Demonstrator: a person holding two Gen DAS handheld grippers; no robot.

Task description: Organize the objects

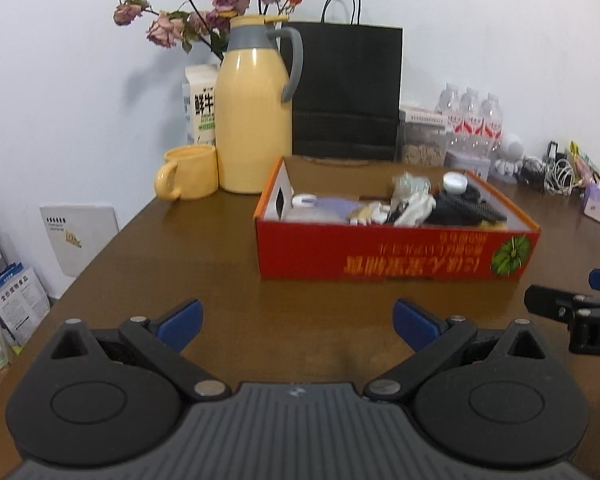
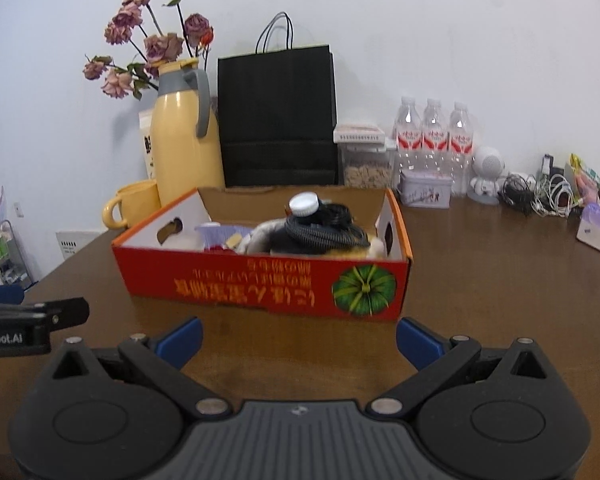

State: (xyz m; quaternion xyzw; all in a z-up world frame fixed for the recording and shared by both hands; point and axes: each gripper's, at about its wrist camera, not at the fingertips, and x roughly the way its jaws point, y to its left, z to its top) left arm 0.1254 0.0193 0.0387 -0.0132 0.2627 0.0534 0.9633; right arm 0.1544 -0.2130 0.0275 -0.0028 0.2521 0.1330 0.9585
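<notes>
Hovering before red box (image 1: 396,254), left claw (image 1: 298,326) released, right claw (image 2: 299,340) released

Brown table (image 2: 480,280) carries red box (image 2: 260,284), thermos (image 2: 180,148) (yellow), mug (image 2: 134,202).

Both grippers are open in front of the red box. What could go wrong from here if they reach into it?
1. The red box is packed: a black coiled cable lies beside the white-capped bottle, so the jaws may snag the cable and drag other items out.
2. The yellow jug and yellow mug stand close behind the box; pushing the box may knock them.
3. The left gripper and right gripper are near each other and may collide.
</notes>
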